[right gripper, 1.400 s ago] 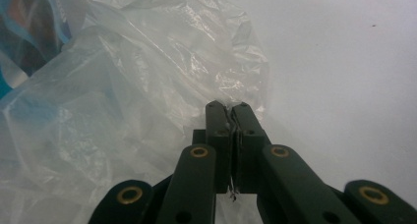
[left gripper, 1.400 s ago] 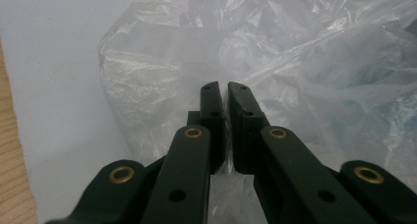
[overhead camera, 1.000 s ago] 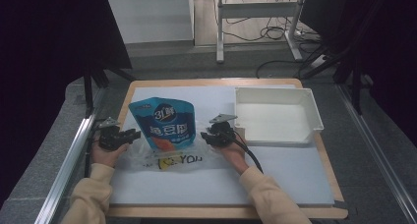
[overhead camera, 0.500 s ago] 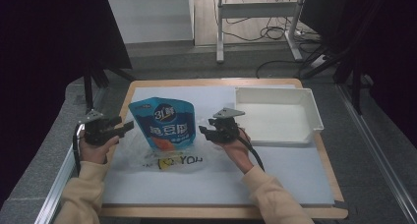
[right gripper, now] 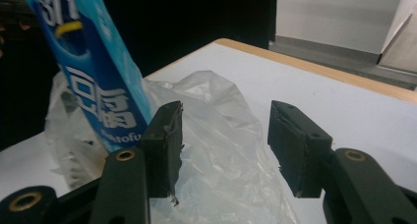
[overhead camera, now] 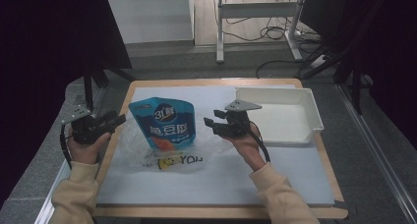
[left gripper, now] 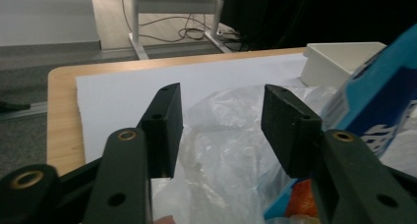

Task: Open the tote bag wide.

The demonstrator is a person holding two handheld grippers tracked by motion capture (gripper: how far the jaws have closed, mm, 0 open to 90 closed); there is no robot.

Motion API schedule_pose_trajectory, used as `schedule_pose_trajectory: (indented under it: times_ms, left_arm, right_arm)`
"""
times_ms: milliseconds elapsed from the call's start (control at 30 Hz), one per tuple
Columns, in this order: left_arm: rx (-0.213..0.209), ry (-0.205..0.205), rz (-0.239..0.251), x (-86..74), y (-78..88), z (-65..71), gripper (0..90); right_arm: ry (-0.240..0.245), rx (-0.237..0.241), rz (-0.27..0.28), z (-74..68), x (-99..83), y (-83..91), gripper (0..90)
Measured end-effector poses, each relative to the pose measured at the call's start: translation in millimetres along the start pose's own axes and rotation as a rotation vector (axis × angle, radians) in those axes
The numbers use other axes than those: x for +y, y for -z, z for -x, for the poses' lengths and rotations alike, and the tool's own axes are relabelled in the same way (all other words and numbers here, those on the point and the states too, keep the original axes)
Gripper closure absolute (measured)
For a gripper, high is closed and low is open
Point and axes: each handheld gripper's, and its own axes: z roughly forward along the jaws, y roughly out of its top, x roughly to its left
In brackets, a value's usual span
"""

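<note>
While both grippers are held clear above the counter [overhead camera: 295, 184], the blue stand-up snack pouch with white lettering [overhead camera: 166, 125] stands upright on the white sheet [overhead camera: 221, 180] that covers the wooden top, left of centre. It sits inside a crumpled clear plastic bag with a yellow and black print [overhead camera: 172, 160], which spreads flat around its base.

Left gripper [overhead camera: 118, 121]: held at the left edge of the counter, pointing toward the pouch and apart from it. In the left gripper view its fingers [left gripper: 164, 128] stand apart with nothing pressed between them; clear plastic lies beyond the gap. These jaws have just been closing somewhat.

Right gripper [overhead camera: 210, 125]: held just right of the pouch, between it and the white rectangular plastic tray [overhead camera: 314, 117] at the right rear of the counter, which it does not touch. In the right gripper view its fingers [right gripper: 164, 145] are likewise apart, with the plastic bag behind them and no contact visible. These jaws have just been opening.
</note>
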Motion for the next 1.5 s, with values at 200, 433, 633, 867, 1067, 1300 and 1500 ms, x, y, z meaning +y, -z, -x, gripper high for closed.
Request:
schedule_pose_trajectory:
  times_ms: [200,433,633,867,1067,1300,1500]
  left_arm:
    - [-0.017,-0.007,-0.013,-0.1,-0.8,5.7,51.7]
    - [-0.021,-0.027,-0.037,-2.1,-4.8,11.2,54.0]
    - [-0.030,-0.038,-0.053,-4.5,-5.4,13.2,67.5]
    - [-0.049,-0.044,-0.080,-6.5,-10.7,14.7,74.6]
    - [-0.057,-0.044,-0.092,-7.0,-17.5,17.4,74.2]
    - [-0.075,-0.050,-0.154,-7.5,-38.6,15.5,85.1]
    - [-0.071,-0.043,-0.208,-11.0,-57.0,9.2,88.8]
  right_arm:
    - [-0.001,0.060,-0.020,-5.6,3.8,8.1,48.3]
    - [0.002,0.100,-0.052,-12.0,-1.2,8.9,53.8]
    - [0.009,0.141,-0.079,-14.8,-6.9,7.2,70.5]
    - [0.052,0.175,-0.122,-24.8,-13.4,0.7,81.4]
    - [0.081,0.193,-0.147,-34.3,-18.0,-6.7,84.9]
    - [0.127,0.216,-0.190,-52.1,-26.1,-26.2,86.1]
    - [0.150,0.225,-0.229,-64.2,-34.9,-46.7,86.7]
